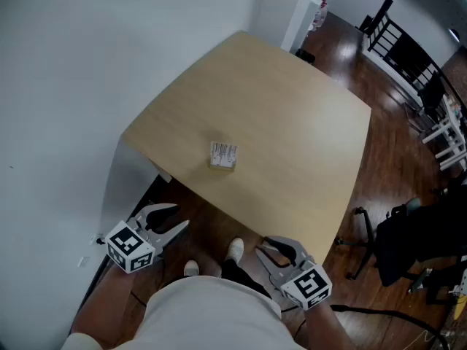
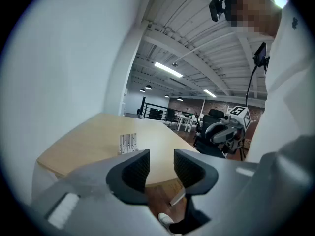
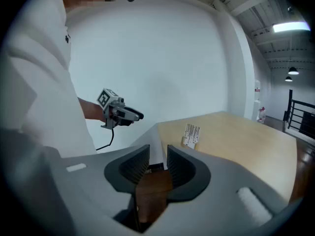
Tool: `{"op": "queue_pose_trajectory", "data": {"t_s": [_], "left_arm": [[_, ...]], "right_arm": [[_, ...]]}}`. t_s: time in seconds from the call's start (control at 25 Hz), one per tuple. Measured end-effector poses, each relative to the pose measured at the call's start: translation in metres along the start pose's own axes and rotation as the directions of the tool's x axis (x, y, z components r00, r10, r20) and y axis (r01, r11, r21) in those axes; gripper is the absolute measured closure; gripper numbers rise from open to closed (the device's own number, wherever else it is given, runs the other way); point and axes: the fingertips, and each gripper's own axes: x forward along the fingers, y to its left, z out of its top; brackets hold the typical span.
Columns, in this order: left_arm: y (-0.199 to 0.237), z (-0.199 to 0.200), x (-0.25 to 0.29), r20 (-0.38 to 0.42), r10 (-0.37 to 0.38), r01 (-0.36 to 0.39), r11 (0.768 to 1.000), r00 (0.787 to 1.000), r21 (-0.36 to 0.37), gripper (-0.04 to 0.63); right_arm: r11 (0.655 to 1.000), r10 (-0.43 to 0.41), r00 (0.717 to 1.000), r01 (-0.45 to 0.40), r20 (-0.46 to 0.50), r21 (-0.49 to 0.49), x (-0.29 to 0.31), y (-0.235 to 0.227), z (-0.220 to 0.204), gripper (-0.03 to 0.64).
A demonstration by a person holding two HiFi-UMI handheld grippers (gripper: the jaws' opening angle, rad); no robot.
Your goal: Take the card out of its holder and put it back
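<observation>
A white printed card [image 1: 223,154] stands upright in a small wooden holder on the light wood table [image 1: 292,144], near the table's front left part. Both grippers hang below the table's near edge, well short of the card. At the lower left my left gripper [image 1: 176,218] is open and empty. My right gripper [image 1: 263,251] at the lower middle is open too, its gap narrower. The left gripper view shows the card [image 2: 128,143] beyond the parted jaws of my left gripper [image 2: 161,168]. In the right gripper view the card [image 3: 191,134] stands past my right gripper [image 3: 158,163].
A white wall [image 1: 66,86] runs close along the table's left side. A black office chair [image 1: 408,239] stands by the table's right corner on the dark wood floor. White furniture [image 1: 449,133] is at the far right. The person's shoes [image 1: 233,250] are near the table's front edge.
</observation>
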Motion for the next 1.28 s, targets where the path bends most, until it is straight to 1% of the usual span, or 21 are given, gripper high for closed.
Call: {"op": "queue_pose_trajectory", "data": {"t_s": [0.12, 0.28, 0.44, 0.56, 0.64, 0.76, 0.88, 1.04, 1.16, 1.28], "left_arm": [[0.031, 0.018, 0.04, -0.009, 0.04, -0.039, 0.999, 0.999, 0.024, 0.436], [0.07, 0.034, 0.085, -0.038, 0.072, -0.071, 0.996, 0.997, 0.045, 0.436], [0.102, 0.044, 0.117, -0.093, 0.063, -0.058, 0.997, 0.994, 0.052, 0.436], [0.131, 0.053, 0.143, -0.137, 0.046, -0.037, 0.997, 0.99, 0.065, 0.434], [0.146, 0.052, 0.164, -0.174, 0.017, -0.003, 0.997, 0.985, 0.077, 0.433], [0.164, 0.049, 0.187, -0.23, -0.024, 0.047, 0.994, 0.973, 0.095, 0.422], [0.168, 0.042, 0.2, -0.277, -0.099, 0.128, 0.988, 0.956, 0.089, 0.42], [0.167, 0.037, 0.213, -0.294, -0.218, 0.245, 0.968, 0.931, 0.06, 0.42], [0.164, 0.033, 0.217, -0.302, -0.281, 0.309, 0.95, 0.911, 0.046, 0.426], [0.162, 0.032, 0.219, -0.3, -0.334, 0.362, 0.931, 0.893, 0.042, 0.465]], "right_arm": [[0.999, 0.029, 1.0, -0.029, -0.002, -0.039, 0.001, -0.042, 0.007, 0.499], [0.999, 0.033, 0.999, -0.034, -0.011, -0.032, 0.0, -0.088, 0.007, 0.5], [1.0, -0.008, 1.0, 0.008, -0.007, -0.009, -0.005, -0.107, 0.012, 0.5], [0.996, -0.074, 0.997, 0.073, 0.023, 0.053, -0.009, -0.121, 0.023, 0.5], [0.989, -0.12, 0.992, 0.116, 0.035, 0.09, -0.012, -0.126, 0.026, 0.5], [0.977, -0.179, 0.984, 0.174, 0.027, 0.119, -0.011, -0.128, 0.025, 0.499], [0.967, -0.22, 0.975, 0.215, 0.019, 0.139, -0.01, -0.124, 0.029, 0.5], [0.949, -0.269, 0.963, 0.265, -0.001, 0.168, -0.001, -0.122, 0.032, 0.5], [0.938, -0.296, 0.955, 0.294, -0.016, 0.181, 0.004, -0.118, 0.033, 0.5], [0.928, -0.322, 0.947, 0.32, -0.021, 0.19, 0.008, -0.117, 0.036, 0.499]]}}
